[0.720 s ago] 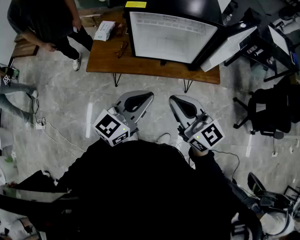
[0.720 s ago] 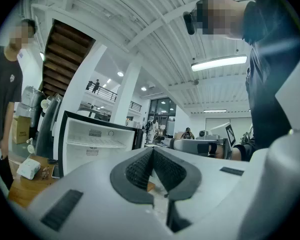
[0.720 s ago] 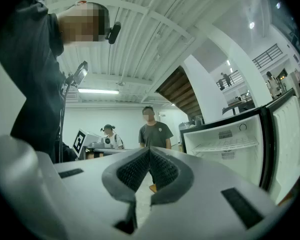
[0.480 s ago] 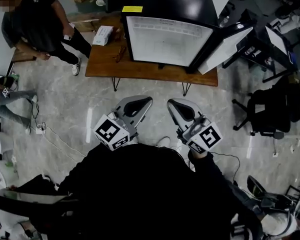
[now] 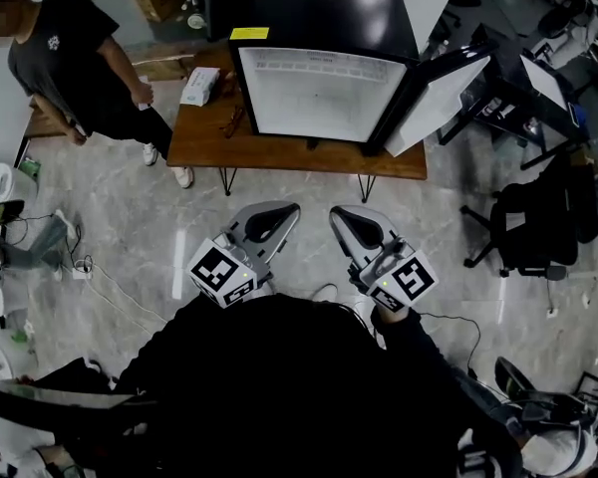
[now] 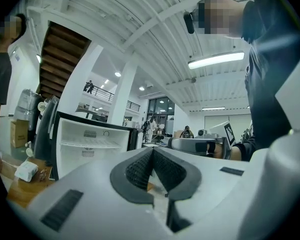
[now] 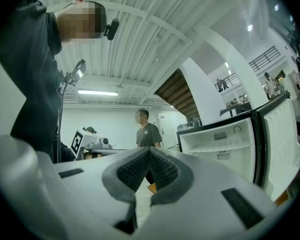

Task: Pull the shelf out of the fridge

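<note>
Head view: both hands were held out level in front of the body, side by side. The left gripper (image 5: 284, 212) and right gripper (image 5: 341, 215) pointed at the fridge (image 5: 324, 93), tips angled slightly toward each other, over bare floor and well short of it. The black fridge sat on a wooden counter (image 5: 279, 149), its door (image 5: 441, 96) swung wide to the right and the white inside facing the grippers. A box (image 5: 199, 86) lay on the counter's left end, and a person (image 5: 75, 63) stood just beyond that end.

Left gripper view: the jaws were closed, ribbed pads meeting at the tip, nothing between them. Ahead and to the left stood the open fridge. The shelf (image 6: 92, 145) was in place about halfway up, lying flat, its long axis running side to side and its front edge toward the gripper. The right gripper showed off to the right, level.

Right gripper view: these jaws were pressed together too, and empty. The fridge sat right of centre, the shelf (image 7: 221, 148) flat across its inside, the door on the far right. The left gripper's marker cube showed at left.
</note>
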Tool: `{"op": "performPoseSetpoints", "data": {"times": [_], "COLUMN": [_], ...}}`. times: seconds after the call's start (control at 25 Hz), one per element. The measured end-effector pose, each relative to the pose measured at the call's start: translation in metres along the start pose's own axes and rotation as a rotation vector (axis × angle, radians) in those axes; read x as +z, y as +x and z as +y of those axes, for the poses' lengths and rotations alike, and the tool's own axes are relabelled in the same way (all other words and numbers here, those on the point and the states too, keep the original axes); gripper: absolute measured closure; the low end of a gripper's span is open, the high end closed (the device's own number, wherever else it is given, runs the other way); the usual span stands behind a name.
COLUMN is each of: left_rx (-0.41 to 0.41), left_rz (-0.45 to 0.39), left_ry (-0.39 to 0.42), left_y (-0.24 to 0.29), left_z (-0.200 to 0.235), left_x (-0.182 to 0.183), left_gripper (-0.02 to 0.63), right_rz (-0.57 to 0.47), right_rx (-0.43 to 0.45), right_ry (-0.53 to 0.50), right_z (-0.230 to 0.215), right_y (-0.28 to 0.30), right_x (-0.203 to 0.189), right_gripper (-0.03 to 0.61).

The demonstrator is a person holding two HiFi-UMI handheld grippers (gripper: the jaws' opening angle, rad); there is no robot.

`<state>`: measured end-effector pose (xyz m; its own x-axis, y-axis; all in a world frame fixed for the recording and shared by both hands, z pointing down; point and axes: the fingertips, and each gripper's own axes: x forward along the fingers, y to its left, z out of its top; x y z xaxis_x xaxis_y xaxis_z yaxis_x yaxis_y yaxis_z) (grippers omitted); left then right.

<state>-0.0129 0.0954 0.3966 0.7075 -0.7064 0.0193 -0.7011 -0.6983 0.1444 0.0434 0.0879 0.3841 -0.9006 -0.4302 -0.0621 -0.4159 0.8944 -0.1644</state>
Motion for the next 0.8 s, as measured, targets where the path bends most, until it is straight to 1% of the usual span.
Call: {"op": "performPoseSetpoints", "data": {"times": [0.24,0.4,0.6,0.8], "left_rx": [0.028,0.066,0.104,0.119], "left_rz": [0.004,0.004,0.006,0.019], "left_ry": [0.023,0.01,0.022,0.026], "left_y": [0.023,0.04,0.061,0.075], "left_z": [-0.019,-0.029,-0.038,-0.038], "left_x": [-0.004,-0.008,-0.01,-0.01], "left_gripper": [0.607,0.607,0.607,0.607], "right_rz": [-0.004,0.0,0.003,-0.003], "right_rx": [0.055,0.075,0.063,0.034], "right_ry": [-0.112,-0.104,-0.109,-0.083], "right_z": [-0.002,-0.016,-0.04,-0.061], "right_y": [-0.021,-0.038,-0.059,-0.067], "right_x": [0.007,0.008,0.008,0.005], "right_gripper": [0.572,0.572,0.571,0.571]}}
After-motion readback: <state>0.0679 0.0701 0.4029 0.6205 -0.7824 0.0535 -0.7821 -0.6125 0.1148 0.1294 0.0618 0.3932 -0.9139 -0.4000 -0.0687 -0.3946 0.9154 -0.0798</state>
